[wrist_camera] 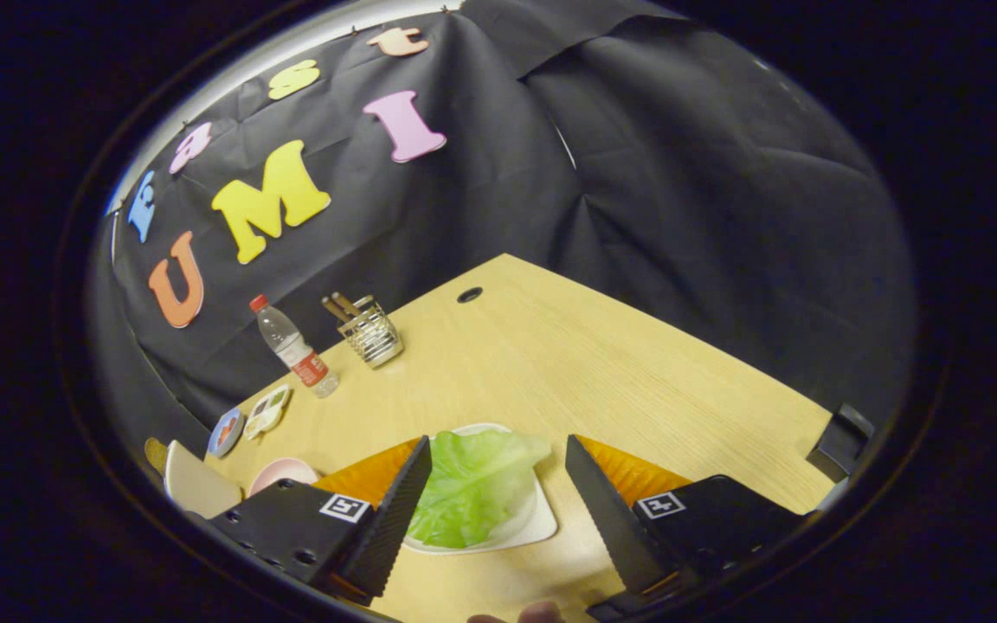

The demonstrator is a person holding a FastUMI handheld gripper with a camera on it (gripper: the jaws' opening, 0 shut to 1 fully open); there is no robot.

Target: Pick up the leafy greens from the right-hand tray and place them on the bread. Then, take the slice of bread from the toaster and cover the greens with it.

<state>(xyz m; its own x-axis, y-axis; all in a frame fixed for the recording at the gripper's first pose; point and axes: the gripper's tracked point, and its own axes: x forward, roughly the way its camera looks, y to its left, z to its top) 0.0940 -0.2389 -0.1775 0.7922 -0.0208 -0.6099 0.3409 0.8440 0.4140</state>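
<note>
Green leaf lay on small white tray, in gap between the two fingers but below them, untouched by either. Gripper stood wide open, gripping nothing, hovering over tray. Leaf's long axis ran roughly along the fingers' reach, near end by the finger roots, far end curling toward tray's back rim. Sat closer to left finger than right; judged a straight drop and close would catch it, perhaps with slight shift left. Soft, floppy thing by look; likely to fold when pinched.

Pale wood table underneath, bare over most of far half, round cable hole near far edge. Off to left: pink bowl, pale flat slab, two small patterned dishes. Beyond these, plastic water bottle and wire utensil holder against wall. Black cloth wall closed the booth behind. Dark object at table's right edge, not identified. Bread and toaster not picked out.
</note>
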